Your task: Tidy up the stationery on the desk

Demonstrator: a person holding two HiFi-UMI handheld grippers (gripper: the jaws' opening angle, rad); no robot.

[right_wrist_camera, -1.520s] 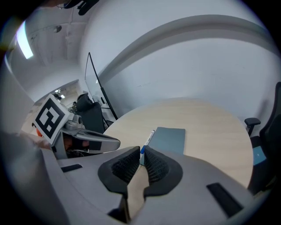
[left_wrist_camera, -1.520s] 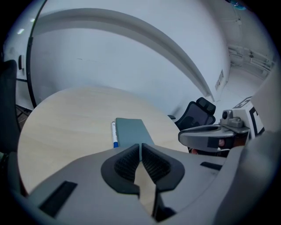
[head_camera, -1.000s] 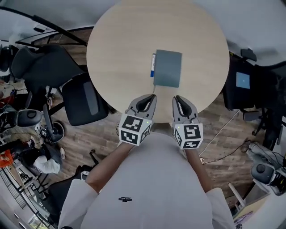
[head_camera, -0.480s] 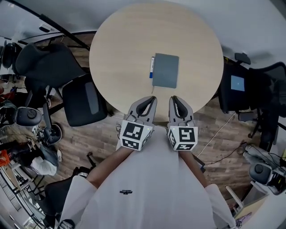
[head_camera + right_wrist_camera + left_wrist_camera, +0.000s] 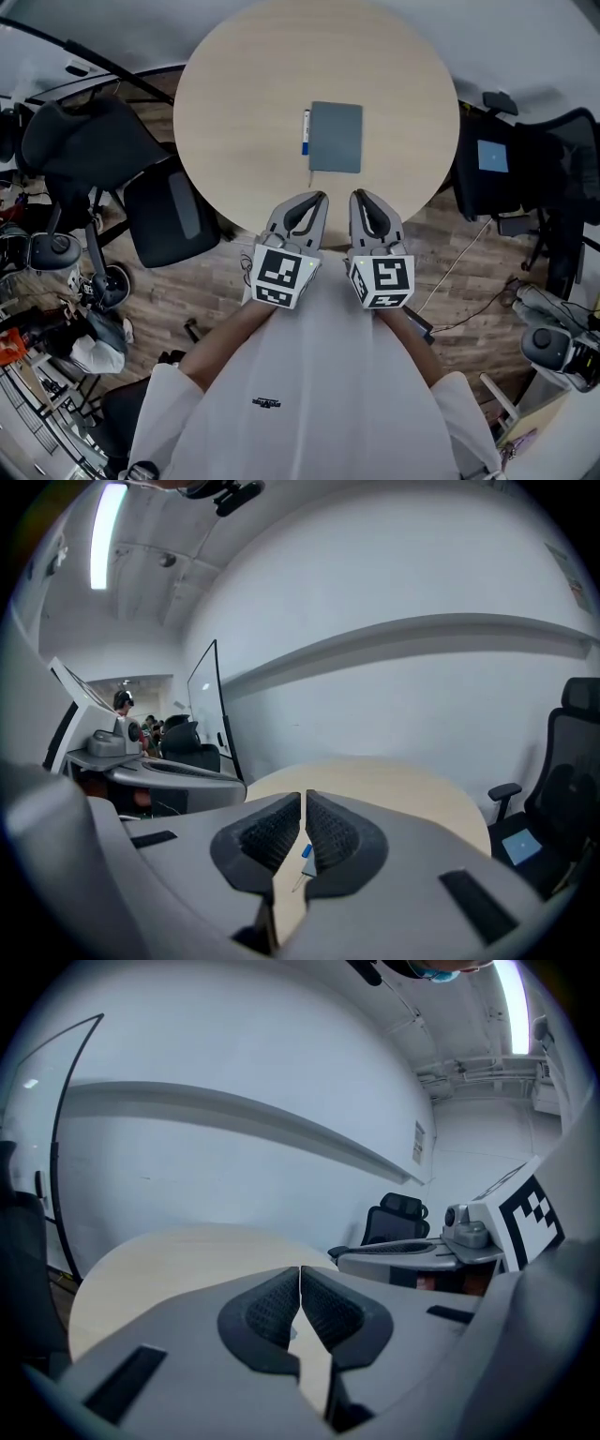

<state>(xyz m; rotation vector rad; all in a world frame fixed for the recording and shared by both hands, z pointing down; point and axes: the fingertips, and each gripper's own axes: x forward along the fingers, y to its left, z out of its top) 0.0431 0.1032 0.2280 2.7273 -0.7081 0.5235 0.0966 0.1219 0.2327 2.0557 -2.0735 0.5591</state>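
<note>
A grey-blue notebook (image 5: 336, 137) lies flat near the middle of the round, light wooden table (image 5: 234, 112). A pen (image 5: 306, 131) with a blue end lies along the notebook's left edge. Both grippers hover side by side at the table's near edge, short of the notebook. My left gripper (image 5: 321, 197) is shut with nothing between its pads. My right gripper (image 5: 355, 195) is shut and empty too. In the right gripper view a sliver of the pen (image 5: 304, 851) shows below the closed pads; the left gripper view shows only bare tabletop (image 5: 150, 1260).
A black office chair (image 5: 173, 211) stands at the table's left, tucked near its edge. Another dark chair (image 5: 511, 169) with a blue screen or card on it stands to the right. Cables run across the wooden floor (image 5: 469, 272) at the right.
Both grippers have risen a little and drawn closer together at the table's near edge. The notebook and pen lie as before; the head view has shifted slightly.
</note>
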